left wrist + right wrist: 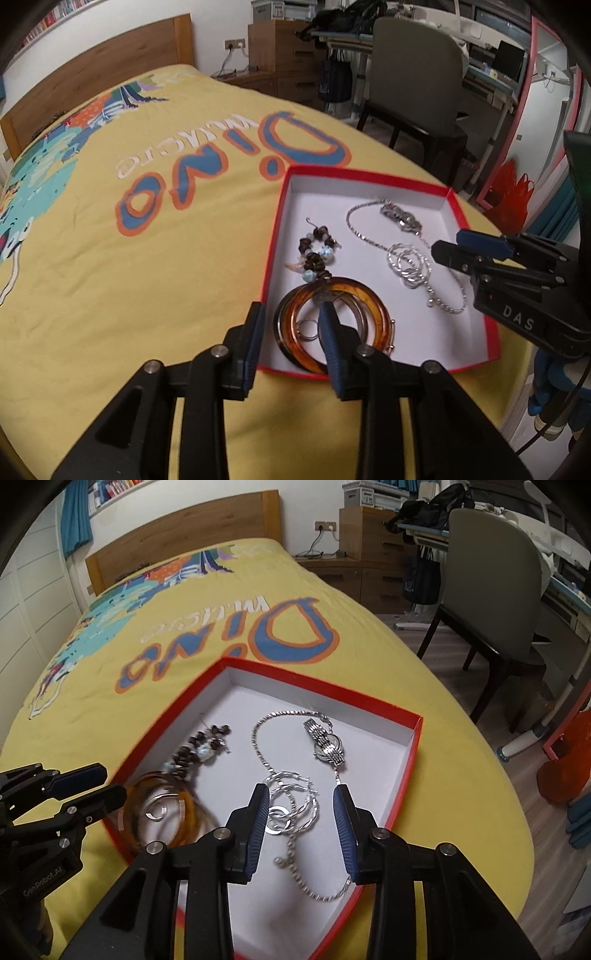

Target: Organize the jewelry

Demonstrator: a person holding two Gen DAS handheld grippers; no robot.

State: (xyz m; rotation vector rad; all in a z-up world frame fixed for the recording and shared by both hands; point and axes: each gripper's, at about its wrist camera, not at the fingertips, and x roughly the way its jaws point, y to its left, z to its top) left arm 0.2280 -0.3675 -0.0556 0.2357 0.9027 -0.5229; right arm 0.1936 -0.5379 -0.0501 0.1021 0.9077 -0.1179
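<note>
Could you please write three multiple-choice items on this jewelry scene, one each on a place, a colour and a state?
1. Where does the silver watch lie?
A. inside the red box
B. on the yellow bedspread
C. on the grey chair

2. What colour are the large round bangles?
A. green
B. amber brown
C. white

3. How do the fingers of the right gripper stand?
A. shut on the watch
B. shut on a bangle
C. apart, holding nothing

Answers:
1 A, the watch rests on the box's white floor toward the far end.
2 B, the rings are a translucent amber.
3 C, the fingers stand apart over the silver chain without pressing on it.
</note>
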